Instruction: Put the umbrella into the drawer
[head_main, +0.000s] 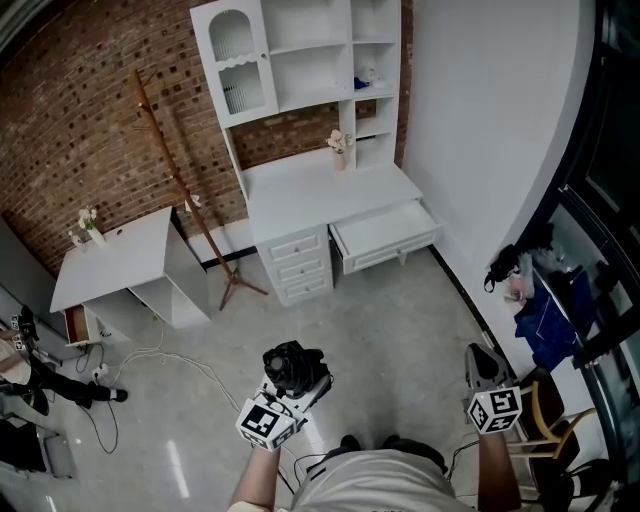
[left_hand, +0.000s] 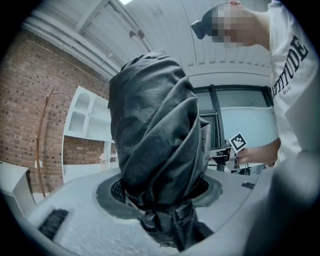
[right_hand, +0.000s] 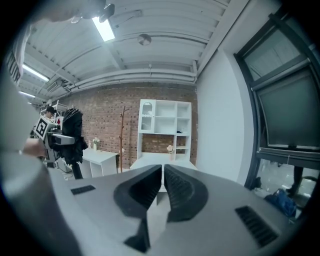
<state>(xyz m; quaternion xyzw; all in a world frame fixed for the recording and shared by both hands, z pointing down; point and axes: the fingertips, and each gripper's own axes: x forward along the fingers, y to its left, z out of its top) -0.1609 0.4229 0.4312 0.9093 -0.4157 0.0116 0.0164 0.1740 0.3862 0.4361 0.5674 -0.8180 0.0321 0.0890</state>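
A folded black umbrella (head_main: 294, 364) stands upright between the jaws of my left gripper (head_main: 300, 386), which is shut on it over the floor. In the left gripper view the umbrella (left_hand: 155, 125) fills the middle and hides the fingers. My right gripper (head_main: 483, 366) hangs at the right, shut and empty; its jaws (right_hand: 162, 172) stand together with nothing between them. The white desk (head_main: 320, 185) stands ahead against the brick wall. Its top drawer (head_main: 385, 232) is pulled out and open. The right gripper view shows the umbrella (right_hand: 73, 131) at the left.
A white hutch (head_main: 300, 50) tops the desk. A wooden coat rack (head_main: 190, 190) and a small white table (head_main: 110, 255) stand to the left. Cables (head_main: 150, 360) lie on the floor. Blue cloth (head_main: 550, 320) and a chair sit at the right by the window.
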